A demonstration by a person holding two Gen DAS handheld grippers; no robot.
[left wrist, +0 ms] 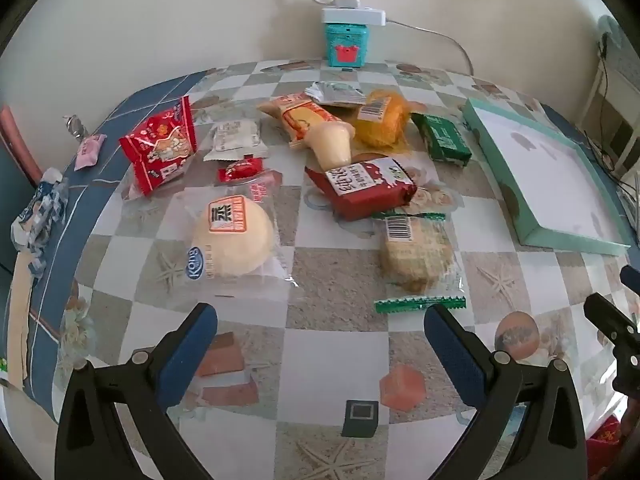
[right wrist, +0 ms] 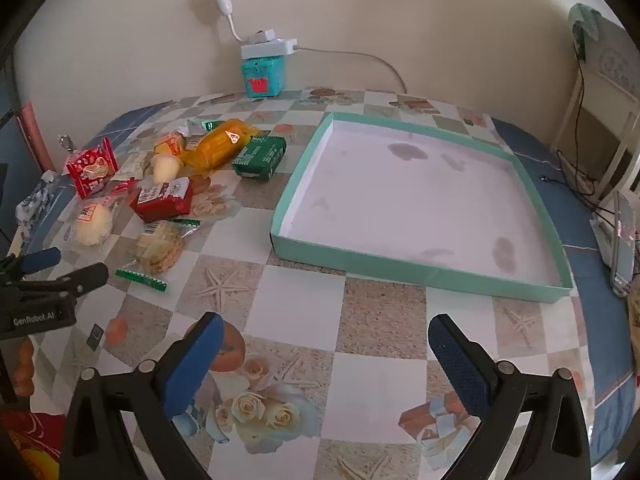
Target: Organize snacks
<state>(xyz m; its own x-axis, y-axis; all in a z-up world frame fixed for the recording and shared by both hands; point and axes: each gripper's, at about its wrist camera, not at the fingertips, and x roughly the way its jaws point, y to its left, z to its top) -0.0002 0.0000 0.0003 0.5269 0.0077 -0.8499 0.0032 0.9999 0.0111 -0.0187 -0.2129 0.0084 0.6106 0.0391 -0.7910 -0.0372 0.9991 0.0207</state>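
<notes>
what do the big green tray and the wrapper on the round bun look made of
Tray: likely cardboard, matte, with thin folded walls and a stained white paper floor. Bun wrapper: clear glossy plastic film, since the bun shows through and the edges crinkle.

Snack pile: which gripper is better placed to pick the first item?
Left. The open left gripper faces the round bun pack directly; the right gripper faces bare table before the empty tray.

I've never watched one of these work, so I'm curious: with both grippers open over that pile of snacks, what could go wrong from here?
The snacks overlap: pulling the red packet may drag the cream cup leaning on it. The round bun looks soft; a hard squeeze could crush it. The blue-white packet sits near the table edge and might get knocked off.
</notes>
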